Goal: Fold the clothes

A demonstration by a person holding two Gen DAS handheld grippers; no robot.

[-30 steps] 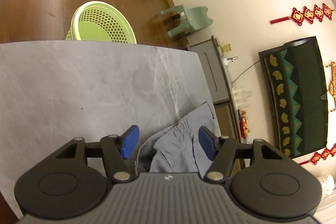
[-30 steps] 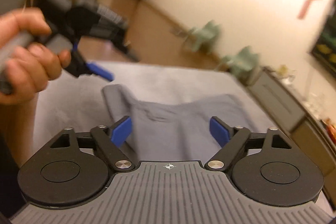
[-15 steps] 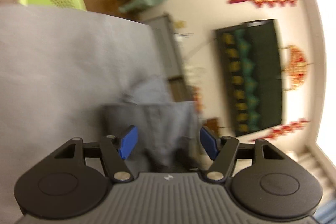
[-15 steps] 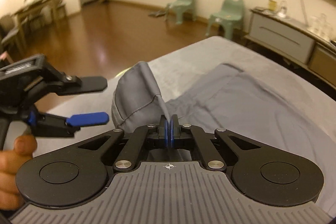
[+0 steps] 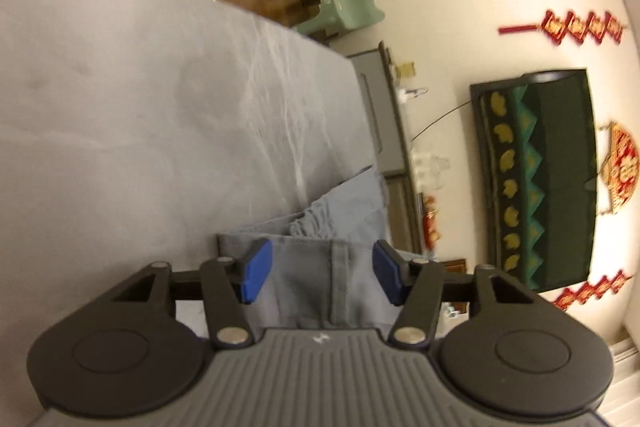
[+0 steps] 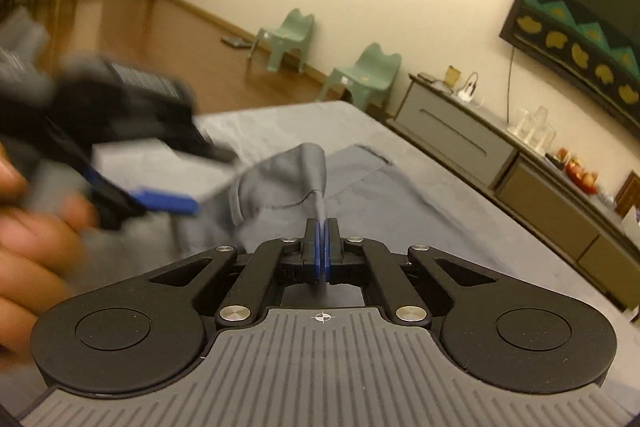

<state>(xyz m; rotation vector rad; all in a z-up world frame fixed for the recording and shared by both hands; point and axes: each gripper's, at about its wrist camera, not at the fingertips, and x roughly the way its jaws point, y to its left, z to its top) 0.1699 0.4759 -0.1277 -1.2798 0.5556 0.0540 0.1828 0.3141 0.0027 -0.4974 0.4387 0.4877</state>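
The right hand-held gripper [image 6: 322,247] has its blue pads pressed together, pinching a lifted fold of grey cloth [image 6: 312,167]. The left hand-held gripper [image 5: 320,271] is spread wide, its blue pads [image 5: 256,269] apart above the cloth. In the right wrist view it appears blurred, gripped by the person's left hand [image 6: 28,227].

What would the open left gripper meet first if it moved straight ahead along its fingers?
Most likely the grey garment, whose seamed fabric lies between the open fingers of the left gripper. Depth is unclear, so contact may come slightly later.
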